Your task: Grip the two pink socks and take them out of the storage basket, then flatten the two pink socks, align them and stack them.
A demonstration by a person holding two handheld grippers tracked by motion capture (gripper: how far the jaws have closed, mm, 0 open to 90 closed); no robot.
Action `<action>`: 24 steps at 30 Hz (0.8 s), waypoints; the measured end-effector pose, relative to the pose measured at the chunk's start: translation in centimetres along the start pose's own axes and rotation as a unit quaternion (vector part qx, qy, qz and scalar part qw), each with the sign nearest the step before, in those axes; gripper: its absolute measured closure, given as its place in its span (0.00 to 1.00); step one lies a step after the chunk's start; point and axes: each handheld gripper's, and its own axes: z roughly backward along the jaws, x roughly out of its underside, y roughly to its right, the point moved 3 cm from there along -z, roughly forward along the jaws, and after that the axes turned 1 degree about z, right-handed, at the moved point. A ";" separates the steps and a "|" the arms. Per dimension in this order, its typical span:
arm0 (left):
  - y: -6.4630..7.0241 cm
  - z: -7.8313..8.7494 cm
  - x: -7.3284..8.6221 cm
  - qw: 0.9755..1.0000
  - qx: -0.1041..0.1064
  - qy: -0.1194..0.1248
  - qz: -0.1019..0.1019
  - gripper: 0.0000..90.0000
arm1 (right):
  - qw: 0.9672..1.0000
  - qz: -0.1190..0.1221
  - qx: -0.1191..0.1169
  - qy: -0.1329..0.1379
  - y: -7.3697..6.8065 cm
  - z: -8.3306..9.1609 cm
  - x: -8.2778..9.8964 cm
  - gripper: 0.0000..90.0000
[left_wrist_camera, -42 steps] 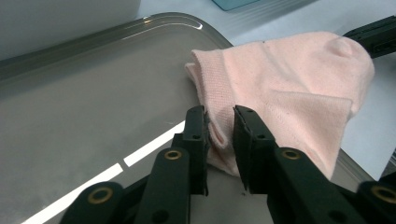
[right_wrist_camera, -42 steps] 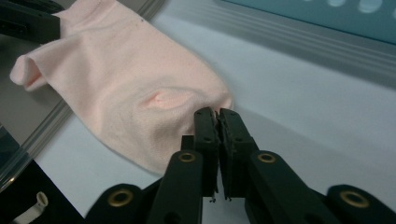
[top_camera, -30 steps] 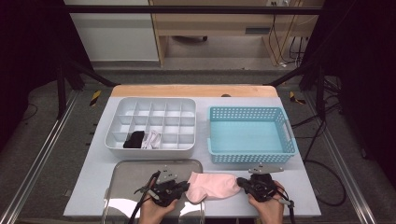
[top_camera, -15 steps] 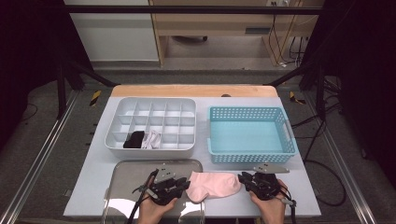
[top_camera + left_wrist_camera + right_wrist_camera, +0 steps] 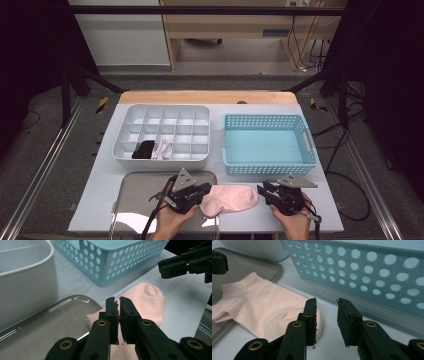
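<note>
High view: my left gripper (image 5: 199, 193) sits at the bottom centre-left of the frame, over the right edge of the grey tray (image 5: 135, 200), and my right gripper (image 5: 266, 192) is at bottom centre-right. The pink sock (image 5: 232, 198) lies flat between them, its cuff end lapping onto the tray's rim and its toe end on the white table (image 5: 100, 200).

Left gripper view: the jaws stand nearly together at lower centre, over the cuff end of the sock. They have just been closing, and I judge them clenched on the fabric, though the pinch itself is hidden beneath the jaw tips, so I cannot be sure how much cloth they have.

Right gripper view: my jaws are released and have just been opening. The left jaw stands over the sock's toe and the right one over bare table; nothing is pressed between them.

To do this well, I should take a fresh bite at the toe end with the right, then lift both ends evenly so the sock hangs flat.

The blue basket (image 5: 270, 145) stands close behind the sock, at upper right, and the white divided organizer (image 5: 165, 122) at upper left already holds a black sock (image 5: 144, 149) and a white sock (image 5: 163, 149). The basket wall is what I must clear.
</note>
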 end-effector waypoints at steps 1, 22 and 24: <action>0.2 -0.1 -0.1 1.000 -0.001 0.001 -0.004 0.95 | 1.000 -0.002 0.001 0.000 0.0 0.1 0.0 0.75; 1.8 -3.2 -0.4 0.999 0.017 -0.021 -0.017 0.99 | 1.000 -0.018 -0.007 -0.009 0.0 0.0 0.7 0.66; 1.9 -3.5 -0.3 0.999 0.017 -0.024 -0.021 0.99 | 1.000 -0.016 -0.010 -0.013 -0.2 -0.3 0.8 0.66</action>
